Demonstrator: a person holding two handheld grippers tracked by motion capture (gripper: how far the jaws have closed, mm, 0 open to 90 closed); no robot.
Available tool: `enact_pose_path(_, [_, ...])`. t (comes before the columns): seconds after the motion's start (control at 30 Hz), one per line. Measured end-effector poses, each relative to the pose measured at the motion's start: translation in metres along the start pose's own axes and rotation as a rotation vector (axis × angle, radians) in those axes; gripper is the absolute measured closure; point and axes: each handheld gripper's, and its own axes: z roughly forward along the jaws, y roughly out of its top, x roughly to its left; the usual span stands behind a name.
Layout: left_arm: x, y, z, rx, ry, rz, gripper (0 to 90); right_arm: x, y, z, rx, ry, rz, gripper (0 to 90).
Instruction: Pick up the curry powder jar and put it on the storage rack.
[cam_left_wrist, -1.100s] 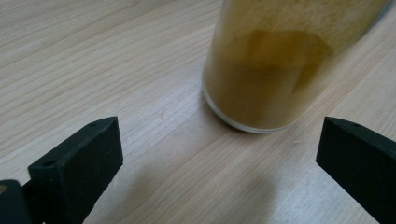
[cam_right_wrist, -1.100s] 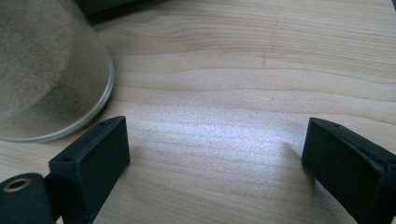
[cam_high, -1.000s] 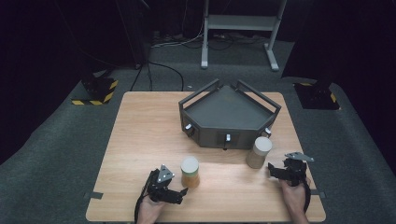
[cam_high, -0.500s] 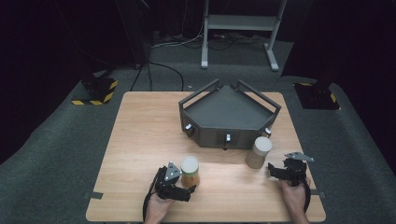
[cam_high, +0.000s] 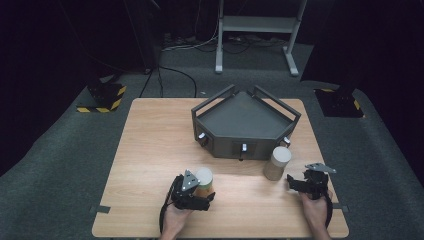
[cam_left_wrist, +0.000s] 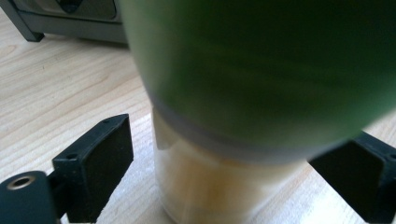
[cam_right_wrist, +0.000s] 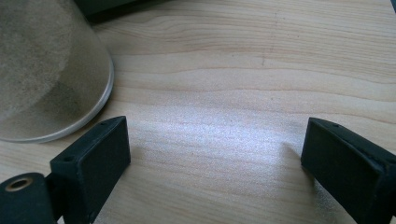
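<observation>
A jar with a green lid (cam_left_wrist: 261, 70) and a pale yellow body (cam_left_wrist: 219, 186) stands near the table's front edge (cam_high: 203, 177). My left gripper (cam_high: 204, 192) reaches around it, and its jaws have just been closing with the jar between them. In the left gripper view (cam_left_wrist: 224, 172) a gap still shows between the left pad (cam_left_wrist: 98, 163) and the jar. A second jar (cam_high: 277, 162) with a beige lid stands to the right. My right gripper (cam_high: 292, 184) rests just right of it, open, with bare wood between its jaws (cam_right_wrist: 215, 158). That jar (cam_right_wrist: 46, 70) sits beyond its left jaw.
A dark grey five-sided tray (cam_high: 230, 147) with raised rails sits at the back middle of the wooden table (cam_high: 150, 150). Small knobs stick out of its front wall. Dark carpet, cables and a metal stand lie beyond the table.
My left gripper has slid forward and right up to the green-lidded jar, which now stands between its jaws. The right gripper and the beige jar have stayed put.
</observation>
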Motion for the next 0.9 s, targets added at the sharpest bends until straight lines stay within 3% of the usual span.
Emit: enact_pose_path(0.9, [-0.011,0.007,0.006,-0.019,0.041,-0.003,27.7,0.0,0.0,0.0,0.0,0.0,0.001,7.6])
